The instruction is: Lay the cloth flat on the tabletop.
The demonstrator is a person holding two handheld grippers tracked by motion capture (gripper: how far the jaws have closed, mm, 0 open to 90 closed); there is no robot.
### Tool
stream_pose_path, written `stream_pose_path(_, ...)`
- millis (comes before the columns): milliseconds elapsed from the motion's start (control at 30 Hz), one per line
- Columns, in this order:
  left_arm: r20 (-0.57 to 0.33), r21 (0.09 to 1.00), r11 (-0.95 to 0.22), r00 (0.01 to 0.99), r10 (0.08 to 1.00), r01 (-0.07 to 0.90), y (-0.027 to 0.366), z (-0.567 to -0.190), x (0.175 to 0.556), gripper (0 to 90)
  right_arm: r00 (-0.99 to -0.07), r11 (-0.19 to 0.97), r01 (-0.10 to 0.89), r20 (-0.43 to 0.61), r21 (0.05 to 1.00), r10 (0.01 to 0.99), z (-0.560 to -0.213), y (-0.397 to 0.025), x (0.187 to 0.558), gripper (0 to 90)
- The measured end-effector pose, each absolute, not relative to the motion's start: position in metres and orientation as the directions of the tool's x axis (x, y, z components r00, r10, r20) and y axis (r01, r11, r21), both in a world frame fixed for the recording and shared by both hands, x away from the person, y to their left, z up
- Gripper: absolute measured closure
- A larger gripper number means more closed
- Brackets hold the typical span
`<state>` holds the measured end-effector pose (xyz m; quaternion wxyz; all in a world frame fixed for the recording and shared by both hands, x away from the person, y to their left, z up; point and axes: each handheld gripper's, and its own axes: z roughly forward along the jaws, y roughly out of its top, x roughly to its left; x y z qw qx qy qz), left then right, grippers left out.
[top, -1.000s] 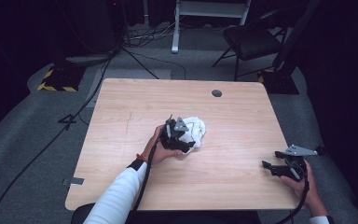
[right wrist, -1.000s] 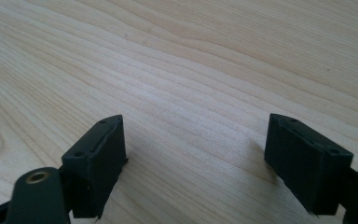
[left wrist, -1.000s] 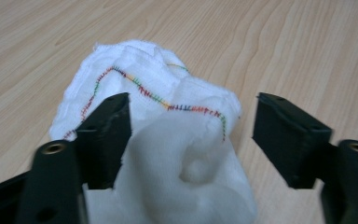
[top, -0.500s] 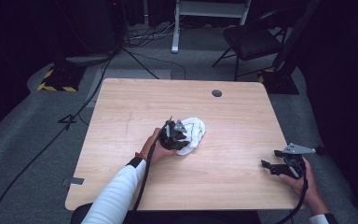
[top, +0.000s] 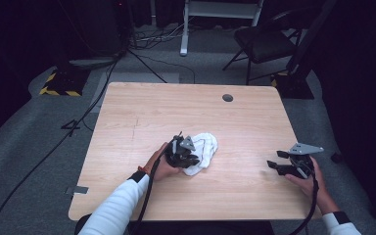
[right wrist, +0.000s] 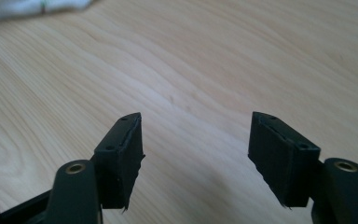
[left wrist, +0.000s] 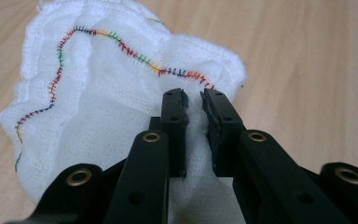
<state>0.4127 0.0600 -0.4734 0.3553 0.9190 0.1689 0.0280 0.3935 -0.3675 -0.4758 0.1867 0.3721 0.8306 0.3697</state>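
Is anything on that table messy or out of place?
Only the white cloth: it lies crumpled in a heap mid-table rather than flat, its coloured stitched hem wavy, with the left gripper pinching a fold. Nothing looks spilled or damaged.

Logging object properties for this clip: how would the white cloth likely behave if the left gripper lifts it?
Probably floppy: the white cloth lies crumpled in soft folds, so it would likely drape and hang. It looks like thin, loosely woven gauze, so likely light. The left gripper has its fingers nearly closed on a fold; the weave seems grippy, though one thin pinched fold might slip free.
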Motion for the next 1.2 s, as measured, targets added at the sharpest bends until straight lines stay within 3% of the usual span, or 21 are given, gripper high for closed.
stream_pose_path(300,-0.063,0.686,-0.678,0.949,0.307,0.265,0.066,-0.476,0.398,74.5,-0.754,0.512,0.421,-0.024,0.748,0.656,-0.467,-0.306,0.410,40.7)
stream_pose_path(367,-0.049,0.687,-0.678,0.948,0.313,0.260,0.064,-0.475,0.395,65.9,-0.777,0.523,0.403,-0.021,0.751,0.629,-0.468,-0.284,0.416,43.2)
stream_pose_path(433,-0.034,0.686,-0.682,0.947,0.318,0.254,0.061,-0.473,0.392,62.8,-0.786,0.529,0.395,-0.022,0.751,0.618,-0.469,-0.276,0.419,43.8)
stream_pose_path(600,-0.003,0.684,-0.680,0.933,0.360,0.264,0.047,-0.467,0.390,38.9,-0.802,0.542,0.376,-0.028,0.752,0.596,-0.473,-0.249,0.432,48.0)
stream_pose_path(733,-0.006,0.694,-0.659,0.918,0.397,0.290,0.043,-0.466,0.392,29.5,-0.804,0.535,0.388,-0.009,0.751,0.595,-0.475,-0.231,0.443,48.7)
stream_pose_path(967,-0.020,0.689,-0.646,0.900,0.435,0.328,0.052,-0.468,0.399,29.9,-0.816,0.543,0.390,0.006,0.743,0.578,-0.481,-0.204,0.453,48.5)
stream_pose_path(1200,0.002,0.664,-0.677,0.905,0.425,0.316,0.058,-0.470,0.403,43.9,-0.817,0.580,0.407,-0.002,0.706,0.576,-0.491,-0.189,0.457,49.8)
